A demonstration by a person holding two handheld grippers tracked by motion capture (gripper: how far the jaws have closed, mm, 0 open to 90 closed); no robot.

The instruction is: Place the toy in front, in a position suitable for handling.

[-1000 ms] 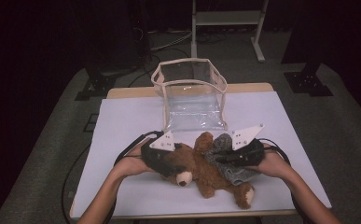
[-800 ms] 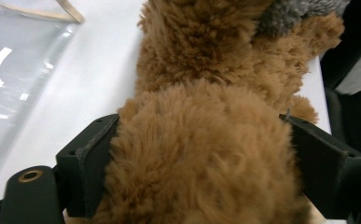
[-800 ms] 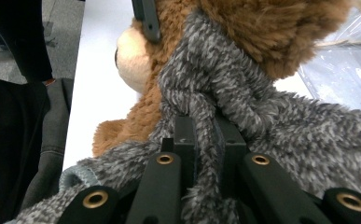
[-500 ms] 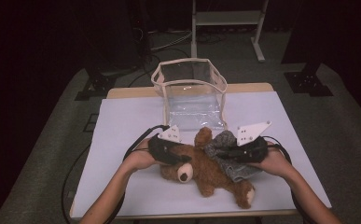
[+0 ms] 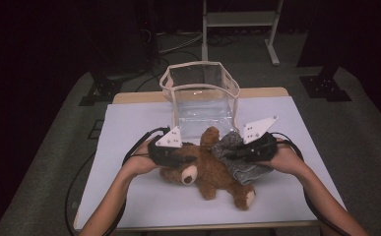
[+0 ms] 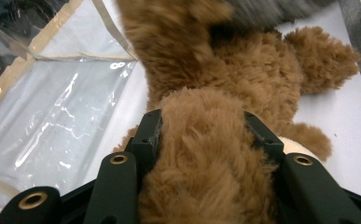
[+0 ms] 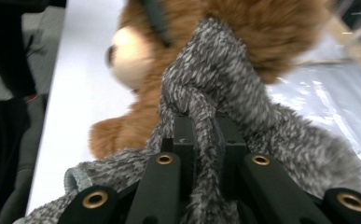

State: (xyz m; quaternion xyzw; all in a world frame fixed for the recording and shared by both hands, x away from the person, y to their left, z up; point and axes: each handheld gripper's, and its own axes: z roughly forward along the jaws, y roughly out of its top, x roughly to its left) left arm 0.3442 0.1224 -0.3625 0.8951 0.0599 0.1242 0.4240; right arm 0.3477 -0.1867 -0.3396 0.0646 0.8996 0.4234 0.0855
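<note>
A brown teddy bear (image 5: 207, 169) lies on its back on the white table (image 5: 129, 123). My left gripper (image 5: 190, 160) is shut on a furry part of the bear (image 6: 206, 154) by its head. Its jaws have just been closing on that fur, which bulges between the pads of my left gripper (image 6: 201, 128). A grey knitted garment (image 5: 242, 164) is draped over the bear's body. My right gripper (image 5: 227, 153) is shut on a bunched fold of the grey garment (image 7: 225, 79), pinched tight in my right gripper (image 7: 201, 130).
A clear plastic bag (image 5: 203, 98) with a beige rim stands open just behind the bear, and its wall (image 6: 52, 116) is close to my left gripper. Black cables trail from both grippers across the table. Bare table lies to the left and in front.
My left gripper's jaws have closed onto the bear's fur. My right gripper has lifted slightly with the grey garment still pinched in it.
</note>
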